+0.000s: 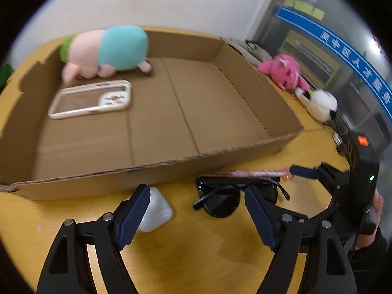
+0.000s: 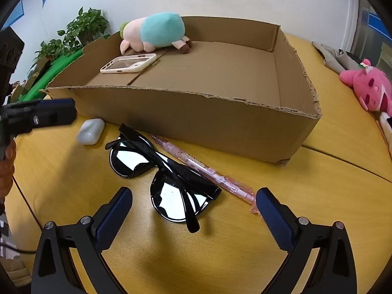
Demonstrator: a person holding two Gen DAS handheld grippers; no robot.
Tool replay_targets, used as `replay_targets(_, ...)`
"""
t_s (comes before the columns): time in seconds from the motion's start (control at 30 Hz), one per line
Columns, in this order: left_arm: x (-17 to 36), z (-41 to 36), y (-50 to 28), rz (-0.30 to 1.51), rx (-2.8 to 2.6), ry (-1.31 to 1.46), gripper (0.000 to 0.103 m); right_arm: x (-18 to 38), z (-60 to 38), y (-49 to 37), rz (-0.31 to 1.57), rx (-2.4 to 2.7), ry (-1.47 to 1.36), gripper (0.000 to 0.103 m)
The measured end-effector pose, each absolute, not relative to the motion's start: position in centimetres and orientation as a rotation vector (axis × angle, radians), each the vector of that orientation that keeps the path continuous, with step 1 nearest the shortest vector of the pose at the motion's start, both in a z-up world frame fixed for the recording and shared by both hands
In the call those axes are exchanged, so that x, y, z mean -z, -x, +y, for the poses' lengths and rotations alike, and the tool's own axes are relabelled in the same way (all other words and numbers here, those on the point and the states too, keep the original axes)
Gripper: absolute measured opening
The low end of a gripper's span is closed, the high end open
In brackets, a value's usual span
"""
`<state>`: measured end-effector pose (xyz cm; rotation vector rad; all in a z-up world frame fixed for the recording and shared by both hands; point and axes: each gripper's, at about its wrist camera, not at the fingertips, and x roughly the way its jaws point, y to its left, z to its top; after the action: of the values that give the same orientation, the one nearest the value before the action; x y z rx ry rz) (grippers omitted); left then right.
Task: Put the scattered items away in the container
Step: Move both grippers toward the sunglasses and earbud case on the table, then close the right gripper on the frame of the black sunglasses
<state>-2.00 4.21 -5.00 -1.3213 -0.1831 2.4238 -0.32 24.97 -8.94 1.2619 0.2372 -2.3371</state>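
Note:
A shallow cardboard box (image 1: 171, 171) (image 2: 196, 122) lies on the yellow table and holds a pink-and-teal plush (image 1: 107, 51) (image 2: 156, 33) and a white phone case (image 1: 90, 99) (image 2: 128, 63). In front of the box lie black sunglasses (image 2: 161, 174) (image 1: 220, 201), a pink pen (image 2: 203, 169) (image 1: 252, 172) and a white earbud case (image 2: 91, 131) (image 1: 156, 210). My left gripper (image 1: 196, 210) stands open above the table between the earbud case and the sunglasses. My right gripper (image 2: 193, 210) is open just short of the sunglasses, nothing between its fingers.
A pink plush (image 1: 284, 72) (image 2: 370, 90) and a white plush (image 1: 318, 104) lie on the table right of the box, with grey cloth (image 2: 330, 56) behind them. Potted plants (image 2: 78, 31) stand at the back left. The other gripper's finger (image 2: 49, 116) shows at the left.

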Motion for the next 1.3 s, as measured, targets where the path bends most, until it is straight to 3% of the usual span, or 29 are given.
replay_targets(0.23,7.6,6.7,3.2,-0.115,-2.331,1.395,0.073,8.8,25.5,0.3,0.185,2.370,-1.272,0.073)
replay_targets(0.3,8.2,7.2,3.2,-0.108,-2.298,1.420,0.050,8.9,25.5,0.3,0.192,2.362,-1.280,0.057)
replay_targets(0.37,8.8,7.6,3.1,-0.083,-2.279,1.445,0.037,9.3,25.5,0.3,0.204,2.357,-1.297,0.047)
replay_targets(0.43,8.8,7.7,2.9,-0.067,-2.280,1.445,0.033,9.6,25.6,0.2,0.217,2.360,-1.310,0.043)
replay_targets(0.5,9.0,7.6,2.8,-0.076,-2.272,1.454,0.022,9.8,25.8,0.2,0.214,2.358,-1.319,0.040)
replay_targets(0.6,9.1,7.2,2.5,-0.108,-2.251,1.463,0.020,9.8,26.4,0.2,0.191,2.364,-1.319,0.031)
replay_targets(0.93,8.3,6.4,0.9,-0.150,-2.266,1.442,0.018,9.4,26.4,-0.1,0.148,2.370,-1.292,0.028)
replay_targets(1.3,1.9,5.2,-1.4,-0.152,-2.384,1.250,0.017,3.6,26.1,-1.5,0.146,2.430,-1.103,0.027)
